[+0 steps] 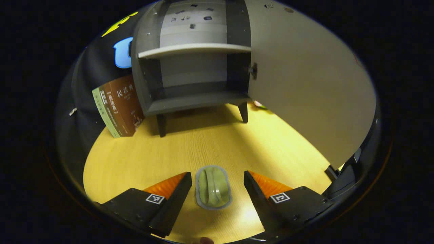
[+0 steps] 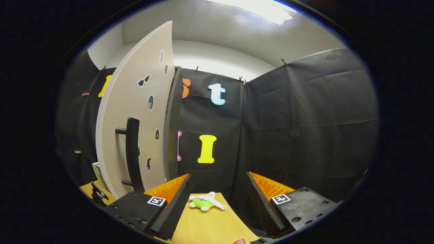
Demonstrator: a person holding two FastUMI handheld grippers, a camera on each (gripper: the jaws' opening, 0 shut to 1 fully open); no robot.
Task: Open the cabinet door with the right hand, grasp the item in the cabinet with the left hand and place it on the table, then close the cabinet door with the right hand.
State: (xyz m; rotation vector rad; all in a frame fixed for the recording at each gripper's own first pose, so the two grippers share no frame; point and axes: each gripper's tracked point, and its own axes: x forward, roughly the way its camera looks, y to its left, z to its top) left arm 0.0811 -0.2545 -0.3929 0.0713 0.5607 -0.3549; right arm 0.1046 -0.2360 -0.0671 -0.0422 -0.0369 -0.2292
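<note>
The grey cabinet point(image 1: 193, 101) stands open on the wooden table point(image 1: 152, 152), both of its shelves bare. Its door point(image 1: 305, 84) is swung wide to the right. A flat green item point(image 1: 213, 187) in a clear-edged packet lies on the table between the fingers of my left gripper point(image 1: 217, 173), which is open, with gaps on both sides. In the right gripper view, the door's outer face point(image 2: 142, 118) with its black bar handle point(image 2: 133, 154) stands to the left. My right gripper point(image 2: 219, 175) is open and holds nothing, a little to the right of the handle.
Two books point(image 1: 118, 108) lean against the wall left of the cabinet. A small green and white plush toy point(image 2: 205, 201) lies on the table corner beyond the right gripper. Black cloth walls close the booth behind and to the right.
</note>
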